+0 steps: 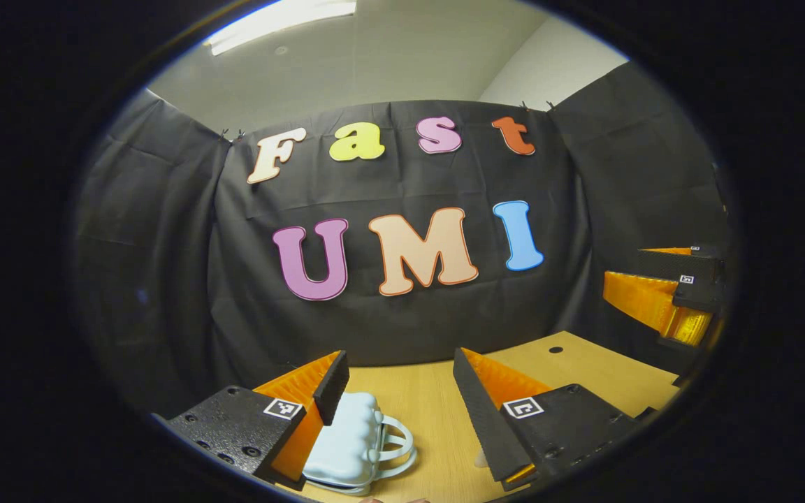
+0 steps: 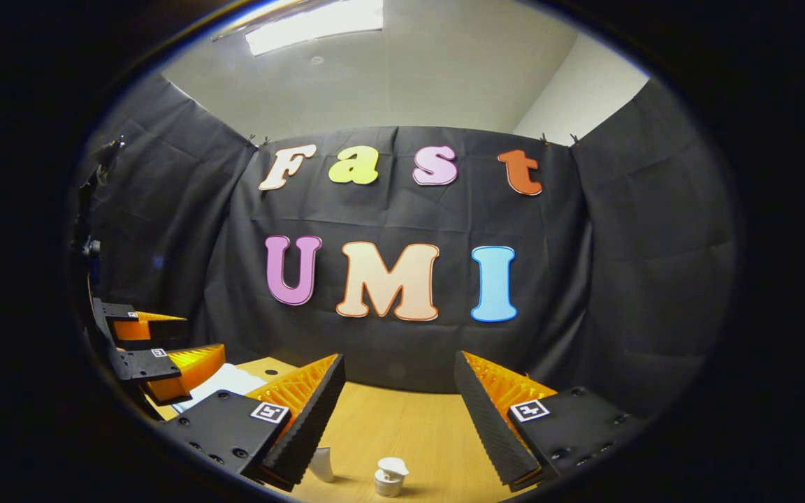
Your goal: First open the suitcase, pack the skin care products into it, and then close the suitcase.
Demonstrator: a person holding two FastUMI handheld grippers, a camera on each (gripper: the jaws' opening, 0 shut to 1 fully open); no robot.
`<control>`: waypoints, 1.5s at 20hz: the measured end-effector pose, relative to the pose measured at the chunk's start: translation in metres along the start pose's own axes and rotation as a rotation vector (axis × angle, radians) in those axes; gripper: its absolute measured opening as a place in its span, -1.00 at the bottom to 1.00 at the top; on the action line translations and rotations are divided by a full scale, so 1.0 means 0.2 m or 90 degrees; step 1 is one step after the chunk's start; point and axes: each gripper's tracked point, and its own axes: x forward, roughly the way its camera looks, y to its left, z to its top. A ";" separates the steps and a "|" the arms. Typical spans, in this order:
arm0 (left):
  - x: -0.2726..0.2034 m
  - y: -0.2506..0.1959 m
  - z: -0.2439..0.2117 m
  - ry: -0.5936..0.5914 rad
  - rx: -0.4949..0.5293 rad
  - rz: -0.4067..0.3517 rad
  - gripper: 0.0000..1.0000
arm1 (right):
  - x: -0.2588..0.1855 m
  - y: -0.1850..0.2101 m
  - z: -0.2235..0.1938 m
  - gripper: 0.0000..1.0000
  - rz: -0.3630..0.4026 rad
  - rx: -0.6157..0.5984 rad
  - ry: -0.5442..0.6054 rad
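A small pale-blue suitcase (image 1: 346, 443) with a ribbed shell and a loop handle lies on the wooden table (image 1: 416, 405), lid down. It sits just below and between the fingers of my left gripper (image 1: 400, 363), which is open and empty above it. My right gripper (image 2: 399, 363) is open too, holding nothing. Under it stand a small white skin care bottle (image 2: 390, 476) and a second white container (image 2: 322, 463), half hidden by the finger. From the right gripper view the suitcase (image 2: 224, 383) shows at the left, beneath the left gripper (image 2: 158, 353).
The right gripper (image 1: 661, 293) hovers at the right edge of the left gripper view. A small round hole (image 1: 555, 349) marks the table's far right corner. Black cloth walls close the table at the back and sides.
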 end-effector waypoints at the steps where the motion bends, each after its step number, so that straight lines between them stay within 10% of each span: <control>1: 0.01 0.01 0.01 -0.003 -0.002 0.003 0.77 | 0.00 -0.02 -0.01 0.96 -0.009 -0.001 0.001; 24: 0.11 -0.02 -0.04 0.004 -0.003 -0.006 0.77 | 0.02 -0.09 -0.05 0.96 -0.030 -0.014 0.013; 30: 0.34 0.03 -0.47 0.198 -0.038 -0.007 0.78 | 0.03 -0.16 -0.11 0.96 -0.013 -0.010 0.018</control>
